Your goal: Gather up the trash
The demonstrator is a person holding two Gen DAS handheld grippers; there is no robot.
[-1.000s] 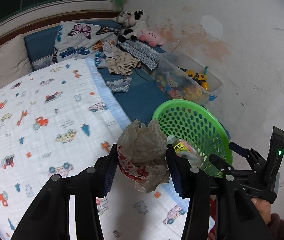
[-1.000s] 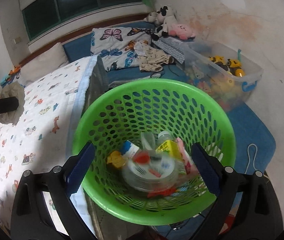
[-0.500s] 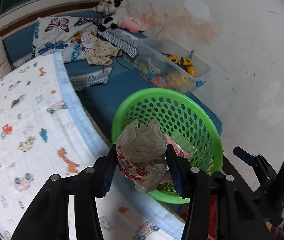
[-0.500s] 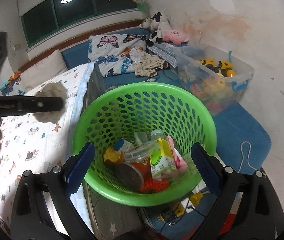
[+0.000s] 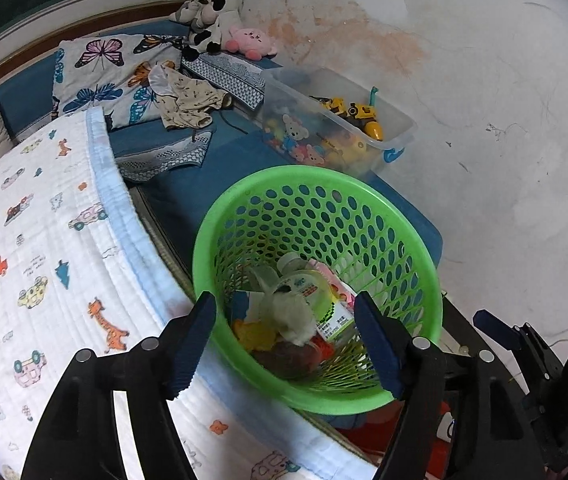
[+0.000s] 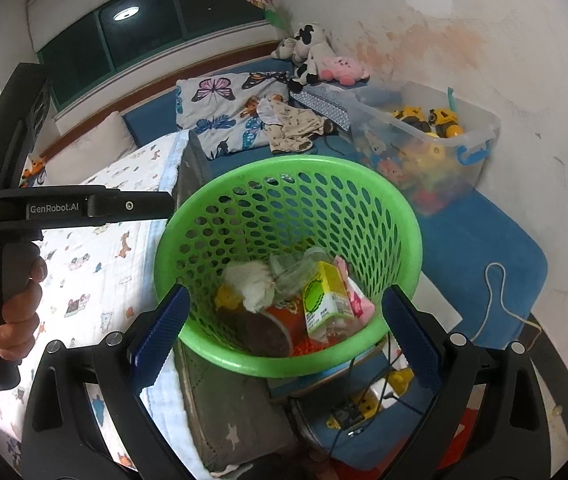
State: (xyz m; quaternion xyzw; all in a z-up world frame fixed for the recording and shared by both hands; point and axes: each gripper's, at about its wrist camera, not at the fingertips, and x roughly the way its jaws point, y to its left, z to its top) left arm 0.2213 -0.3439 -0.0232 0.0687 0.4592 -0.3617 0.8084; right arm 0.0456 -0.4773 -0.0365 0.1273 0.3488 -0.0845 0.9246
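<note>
Crumpled paper point(image 5: 290, 314), which my left gripper point(image 5: 284, 338) held clamped a second ago, now lies inside the green basket point(image 5: 320, 176) on the other trash. Its jaws are opening with nothing between them, and my right gripper point(image 6: 284, 334) stands wide and empty around the basket. I judge this piece collected.

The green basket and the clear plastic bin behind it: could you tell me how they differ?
The green basket is round, opaque and perforated; the clear plastic bin is rectangular and see-through with solid walls. The basket holds trash, the bin holds toys. The bin has a blue latch; the basket shows none. Both are open-topped.
</note>
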